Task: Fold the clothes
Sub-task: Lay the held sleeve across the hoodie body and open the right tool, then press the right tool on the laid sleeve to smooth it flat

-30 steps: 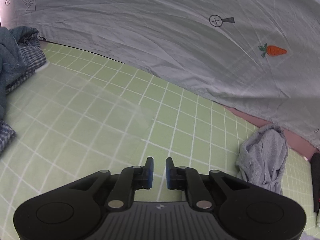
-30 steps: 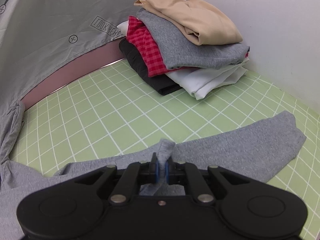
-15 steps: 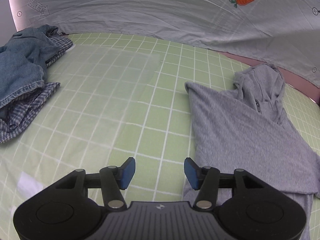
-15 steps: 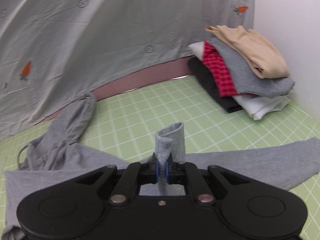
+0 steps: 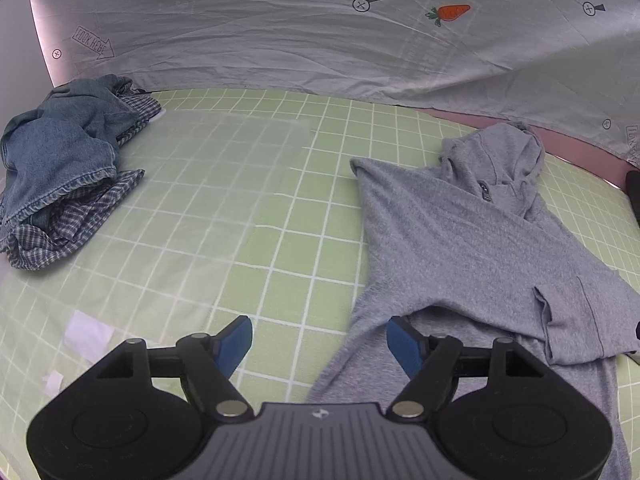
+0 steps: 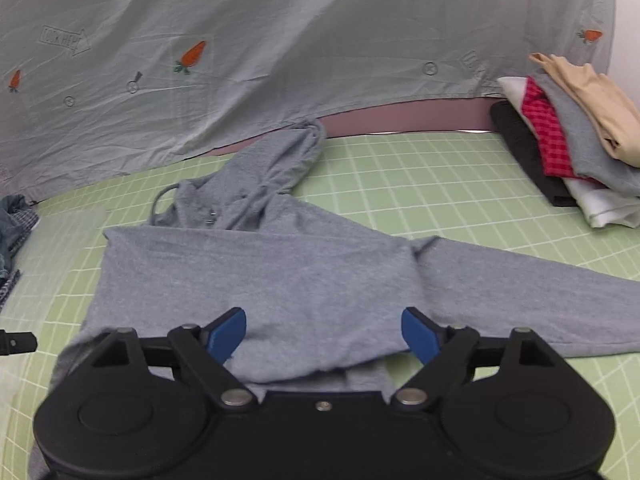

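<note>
A grey hoodie lies spread on the green checked mat, hood toward the grey sheet at the back. One sleeve stretches out to the right in the right wrist view. My left gripper is open just above the hoodie's near left edge, with nothing between its fingers. My right gripper is open over the hoodie's lower body, also holding nothing.
A heap of denim and blue checked clothes sits at the left of the mat. A stack of folded clothes stands at the back right. A grey sheet with carrot prints hangs behind. Bare green mat lies between heap and hoodie.
My right gripper was shut on a fold of the grey hoodie; it has let go and opened wide. My left gripper opened and swung toward the hoodie, which now lies flatter.
</note>
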The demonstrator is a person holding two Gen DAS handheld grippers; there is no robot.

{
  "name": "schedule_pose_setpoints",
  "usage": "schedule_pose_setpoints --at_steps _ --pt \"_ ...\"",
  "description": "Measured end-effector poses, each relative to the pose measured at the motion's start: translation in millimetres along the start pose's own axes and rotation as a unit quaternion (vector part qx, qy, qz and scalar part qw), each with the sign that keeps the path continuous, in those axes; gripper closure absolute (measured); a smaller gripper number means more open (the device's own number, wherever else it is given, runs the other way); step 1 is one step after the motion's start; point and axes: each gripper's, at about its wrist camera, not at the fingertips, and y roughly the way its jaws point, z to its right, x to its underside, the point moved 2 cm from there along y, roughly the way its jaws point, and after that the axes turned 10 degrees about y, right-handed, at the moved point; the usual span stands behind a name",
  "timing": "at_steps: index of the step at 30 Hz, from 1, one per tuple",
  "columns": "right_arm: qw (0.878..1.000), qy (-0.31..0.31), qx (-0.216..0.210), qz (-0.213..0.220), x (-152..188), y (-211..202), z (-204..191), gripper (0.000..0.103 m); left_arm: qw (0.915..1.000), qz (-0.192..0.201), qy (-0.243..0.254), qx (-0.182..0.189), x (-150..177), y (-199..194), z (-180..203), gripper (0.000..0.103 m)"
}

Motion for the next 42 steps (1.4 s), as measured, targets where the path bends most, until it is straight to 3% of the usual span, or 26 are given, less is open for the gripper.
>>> schedule_pose_setpoints --at_steps 3,13,18,23,27,29,31,33,42 --pt "0.999 0.001 0.031 0.010 -4.1 -3.8 32.2 0.005 0.9999 0.008 0.013 0.004 -2.4 -2.2 25.7 0.028" --pt "0.991 0.037 0.126 -0.013 -10.9 19.0 130.5 0.000 0.9963 0.015 0.065 0.053 -32.7 21.7 123.0 0.028" --pt "0.987 0.059 0.147 -0.027 -24.9 52.1 157.5 0.000 0.9903 -0.005 0.108 0.088 -45.2 54.0 169.6 0.028" --pt "0.982 0.067 0.169 -0.041 -31.5 71.3 172.6 0.000 0.9845 -0.029 0.130 0.114 -42.0 74.0 192.7 0.031" --pt "0.979 0.075 0.180 -0.054 -21.9 75.2 179.2 0.000 0.9813 -0.042 0.128 0.138 -39.7 83.9 196.5 0.049" --pt "0.978 0.082 0.181 -0.062 -18.7 78.3 181.8 0.000 0.9794 -0.042 0.128 0.150 -39.9 85.5 198.4 0.063" --pt "0.978 0.086 0.181 -0.064 -17.6 80.1 183.0 0.000 0.9779 -0.041 0.130 0.158 -41.3 84.7 198.3 0.086" --pt "0.978 0.086 0.181 -0.065 -18.0 81.0 182.5 0.000 0.9785 -0.033 0.131 0.156 -43.5 80.4 193.8 0.094" --pt "0.976 0.092 0.184 -0.066 -18.1 82.7 182.7 0.000 0.9803 0.001 0.135 0.144 -53.3 61.0 173.6 0.097"
